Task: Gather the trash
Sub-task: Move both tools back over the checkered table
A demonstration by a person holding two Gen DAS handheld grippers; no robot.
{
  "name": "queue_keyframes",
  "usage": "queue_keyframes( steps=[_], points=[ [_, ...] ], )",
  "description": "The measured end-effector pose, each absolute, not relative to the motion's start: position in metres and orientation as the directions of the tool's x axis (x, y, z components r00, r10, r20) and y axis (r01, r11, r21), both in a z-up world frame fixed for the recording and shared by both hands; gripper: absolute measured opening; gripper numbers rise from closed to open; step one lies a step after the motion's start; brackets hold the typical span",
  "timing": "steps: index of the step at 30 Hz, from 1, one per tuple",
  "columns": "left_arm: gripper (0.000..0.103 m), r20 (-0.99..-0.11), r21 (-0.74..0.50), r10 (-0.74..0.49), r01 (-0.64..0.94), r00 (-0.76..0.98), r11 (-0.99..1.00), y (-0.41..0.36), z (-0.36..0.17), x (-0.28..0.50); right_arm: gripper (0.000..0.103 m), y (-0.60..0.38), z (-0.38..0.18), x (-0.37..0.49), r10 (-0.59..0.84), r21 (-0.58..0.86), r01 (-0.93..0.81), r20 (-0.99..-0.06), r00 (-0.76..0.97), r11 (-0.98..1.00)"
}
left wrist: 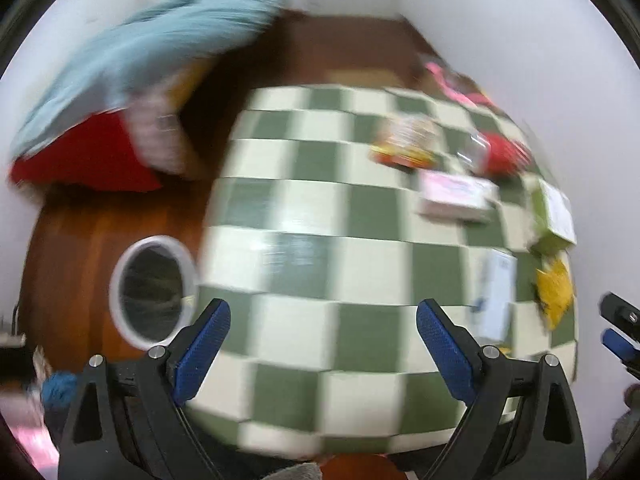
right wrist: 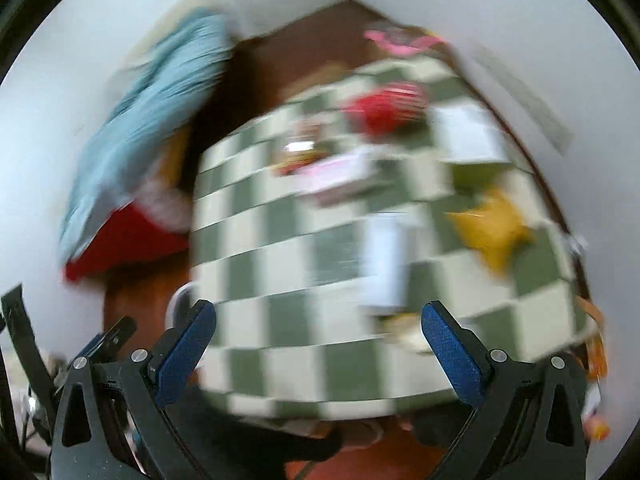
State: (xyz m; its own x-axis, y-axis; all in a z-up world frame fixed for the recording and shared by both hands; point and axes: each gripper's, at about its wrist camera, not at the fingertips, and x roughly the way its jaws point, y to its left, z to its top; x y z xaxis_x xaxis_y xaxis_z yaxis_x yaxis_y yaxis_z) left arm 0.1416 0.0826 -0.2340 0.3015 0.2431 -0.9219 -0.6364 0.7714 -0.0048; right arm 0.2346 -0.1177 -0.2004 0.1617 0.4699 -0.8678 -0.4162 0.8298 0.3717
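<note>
Both grippers, left gripper [left wrist: 323, 322] and right gripper [right wrist: 319, 324], spread wide and empty; ahead-right on checkered cloth [left wrist: 304, 200] lie pink carton [left wrist: 456, 196] and yellow wrapper [right wrist: 492, 228], likely light, crushable—pinch carton's edges.

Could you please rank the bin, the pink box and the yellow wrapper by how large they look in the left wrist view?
1. bin
2. pink box
3. yellow wrapper
Motion blur and the bin's nearness make true sizes unsure.

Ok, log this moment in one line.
left claw open, empty | right claw open, empty | trash on checkered table | bin beside it
</note>
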Motion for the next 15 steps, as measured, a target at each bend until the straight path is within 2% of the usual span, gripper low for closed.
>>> queue_keyframes(
  steps=[5,7,9,10,12,15],
  points=[
    [0.094,-0.966,-0.069,0.064,-0.488,0.249,0.870,0.031,-0.274,0.230,0.103,-0.193,-0.252,0.306,0.422,0.396,-0.171,-0.891,0.165,0.902],
    [0.094,-0.978,-0.069,0.026,-0.438,0.207,0.896,0.016,-0.293,0.255,0.102,-0.213,-0.272,0.326,0.435,0.427,-0.086,-0.888,0.150,0.900],
    [0.092,-0.987,-0.056,0.010,-0.404,0.160,0.913,0.003,-0.314,0.275,0.097,-0.231,-0.290,0.344,0.454,0.459,0.003,-0.881,0.134,0.889],
    [0.088,-0.989,-0.055,0.004,-0.399,0.148,0.915,0.001,-0.320,0.279,0.095,-0.235,-0.298,0.350,0.467,0.475,0.041,-0.876,0.125,0.879],
    [0.061,-0.993,-0.053,-0.006,-0.399,0.119,0.915,-0.001,-0.331,0.285,0.094,-0.241,-0.311,0.360,0.486,0.498,0.100,-0.865,0.121,0.861],
    [0.035,-0.991,-0.087,-0.035,-0.426,0.129,0.901,0.004,-0.334,0.283,0.094,-0.240,-0.323,0.370,0.491,0.506,0.146,-0.862,0.126,0.850]
  ],
)
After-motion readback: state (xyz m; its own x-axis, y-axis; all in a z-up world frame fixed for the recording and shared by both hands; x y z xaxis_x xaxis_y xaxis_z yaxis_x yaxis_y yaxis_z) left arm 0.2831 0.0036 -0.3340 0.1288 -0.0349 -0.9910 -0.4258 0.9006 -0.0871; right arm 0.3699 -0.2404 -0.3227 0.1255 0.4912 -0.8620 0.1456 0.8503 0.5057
